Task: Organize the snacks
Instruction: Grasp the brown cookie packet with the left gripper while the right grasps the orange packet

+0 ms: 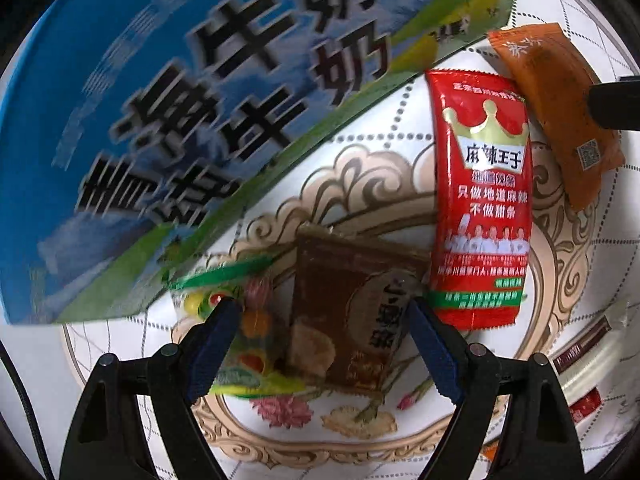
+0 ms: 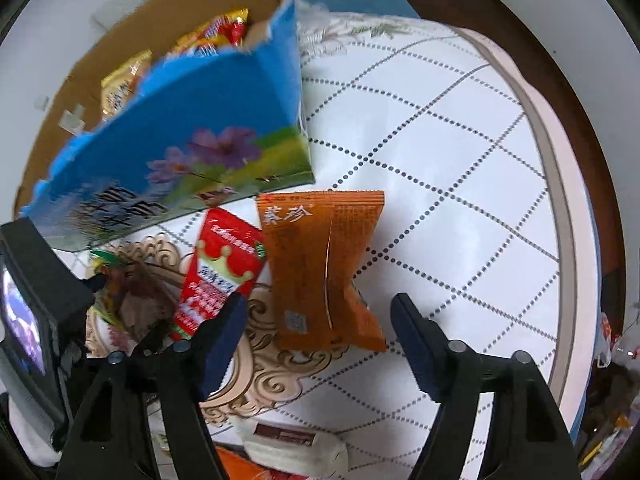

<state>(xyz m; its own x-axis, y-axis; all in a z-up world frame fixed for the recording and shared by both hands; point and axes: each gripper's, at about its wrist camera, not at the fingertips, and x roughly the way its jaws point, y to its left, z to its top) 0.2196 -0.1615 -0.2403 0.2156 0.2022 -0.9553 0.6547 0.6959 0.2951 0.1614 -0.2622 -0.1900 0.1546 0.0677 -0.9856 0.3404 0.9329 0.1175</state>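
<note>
Closest to me, the left gripper [image 1: 324, 320] hangs low over the tabletop [image 1: 404, 120] with its jaws spread wide, straddling a brown packet [image 1: 348, 304] that lies flat on the patterned cloth; its lettering is too blurred to read. Touching that packet's left edge is a clear green-trimmed candy bag [image 1: 244, 332], lying under the left blue pad.

Just right of the brown packet lies a red packet [image 1: 484, 196] with a gold crown and the white label 麻辣王子, with 只做地道麻辣 and 不做甜条 printed below it, above a row of figures in white. Its upper right corner touches an orange packet [image 2: 320, 268], printed 秦珍 at the top with a small QR code low on its back.

The right gripper [image 2: 318, 306] hovers over that orange packet's near end, jaws also wide apart and holding nothing.

Farther back stands a blue cardboard box [image 2: 224, 120], open at the top, its side showing purple flowers, green grass and large black characters, among them 牛奶. Yellow and red snack wrappers [image 2: 216, 34] sit inside it. Beyond, the white cloth with dotted diamond lines runs to the tabletop's round edge.
</note>
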